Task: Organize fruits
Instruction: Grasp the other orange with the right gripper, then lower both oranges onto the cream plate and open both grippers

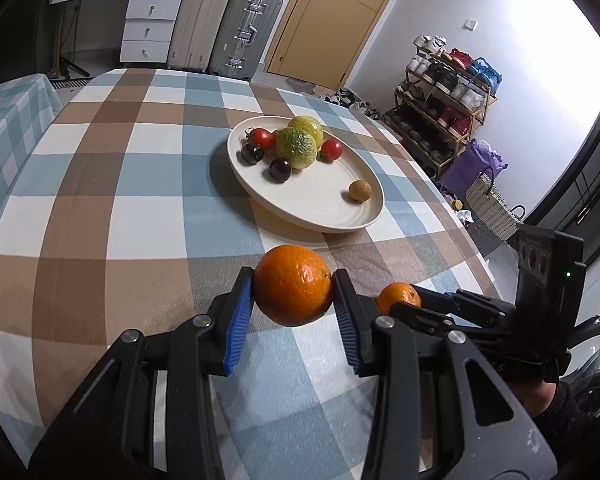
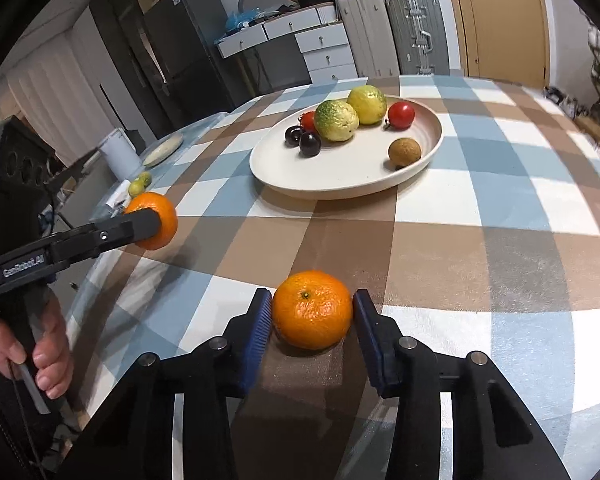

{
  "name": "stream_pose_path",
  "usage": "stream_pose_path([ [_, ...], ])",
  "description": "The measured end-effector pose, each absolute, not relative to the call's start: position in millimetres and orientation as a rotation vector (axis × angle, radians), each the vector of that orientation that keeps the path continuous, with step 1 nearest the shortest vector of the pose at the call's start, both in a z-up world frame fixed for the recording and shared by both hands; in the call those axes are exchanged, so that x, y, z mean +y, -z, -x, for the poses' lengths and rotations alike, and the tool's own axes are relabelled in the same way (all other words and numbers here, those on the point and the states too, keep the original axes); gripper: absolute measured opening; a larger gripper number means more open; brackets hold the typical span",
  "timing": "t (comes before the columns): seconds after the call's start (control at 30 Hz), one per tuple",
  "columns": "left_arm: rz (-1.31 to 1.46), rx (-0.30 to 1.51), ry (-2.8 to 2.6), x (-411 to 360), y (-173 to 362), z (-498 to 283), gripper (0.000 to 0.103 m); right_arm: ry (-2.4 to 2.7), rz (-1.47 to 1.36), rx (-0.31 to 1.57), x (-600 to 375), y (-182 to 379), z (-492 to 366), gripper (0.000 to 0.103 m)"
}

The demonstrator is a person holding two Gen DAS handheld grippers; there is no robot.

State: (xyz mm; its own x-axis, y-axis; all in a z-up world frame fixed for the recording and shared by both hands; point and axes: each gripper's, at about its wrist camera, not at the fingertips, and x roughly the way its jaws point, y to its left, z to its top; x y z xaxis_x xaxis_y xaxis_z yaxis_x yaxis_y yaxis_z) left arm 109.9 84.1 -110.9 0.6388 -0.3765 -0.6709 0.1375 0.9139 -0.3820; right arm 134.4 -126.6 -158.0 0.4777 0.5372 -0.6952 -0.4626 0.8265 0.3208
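Left wrist view: the left gripper [image 1: 293, 294] is clamped on a mandarin [image 1: 293, 285], its blue pads pressing the fruit at 9 and 3 o'clock. The fruit appears lifted off the checked counter [image 1: 112, 208], with a shadow on the cloth below it. The cream plate [image 1: 300, 216] lies ahead at 12 o'clock, slightly toward 1, well apart from the gripper. On it sit two green-yellow passion fruits [image 1: 296, 148], red cherry tomatoes [image 1: 331, 149], dark cherry tomatoes [image 1: 280, 169] and a longan [image 1: 359, 191] alone near the plate's 4 o'clock rim. At 3 o'clock a second mandarin [image 1: 398, 298] peeks from behind the right gripper's linkage; whether that one is gripped cannot be told here.

Right wrist view: the right gripper [image 2: 313, 312] stands with its jaws apart, straddling the second mandarin [image 2: 312, 310], which rests on the counter stem-up. The left pad looks touching or nearly so; a thin gap shows at the right pad. The plate [image 2: 340, 184] lies at 12 o'clock, and its near half is bare. At 9 o'clock the left gripper [image 2: 148, 220] shows side-on, carrying its mandarin [image 2: 156, 220] above the counter edge.

Neither fruit has a long axis to mind. Both need a forward carry; the right gripper looks nearer the plate but must first close.
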Motion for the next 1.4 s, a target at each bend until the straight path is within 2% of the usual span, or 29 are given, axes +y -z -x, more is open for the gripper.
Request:
stream_pose_path([
  [0.47, 0.282, 0.844, 0.324, 51.4, 107.3, -166.7, 0.036, -0.652, -0.222, 0.789, -163.1, 132.1, -153.5, 0.042],
  [0.93, 0.261, 0.845, 0.346, 6.0, 106.6, -242.0, 0.036, -0.635, -0.209, 0.734, -179.2, 82.8, -230.2, 0.042],
  [1.4, 0.237, 0.901, 0.362, -13.3, 129.1, -297.2, 0.036, -0.638, -0.167, 0.827, -154.7, 85.9, -315.1, 0.042],
])
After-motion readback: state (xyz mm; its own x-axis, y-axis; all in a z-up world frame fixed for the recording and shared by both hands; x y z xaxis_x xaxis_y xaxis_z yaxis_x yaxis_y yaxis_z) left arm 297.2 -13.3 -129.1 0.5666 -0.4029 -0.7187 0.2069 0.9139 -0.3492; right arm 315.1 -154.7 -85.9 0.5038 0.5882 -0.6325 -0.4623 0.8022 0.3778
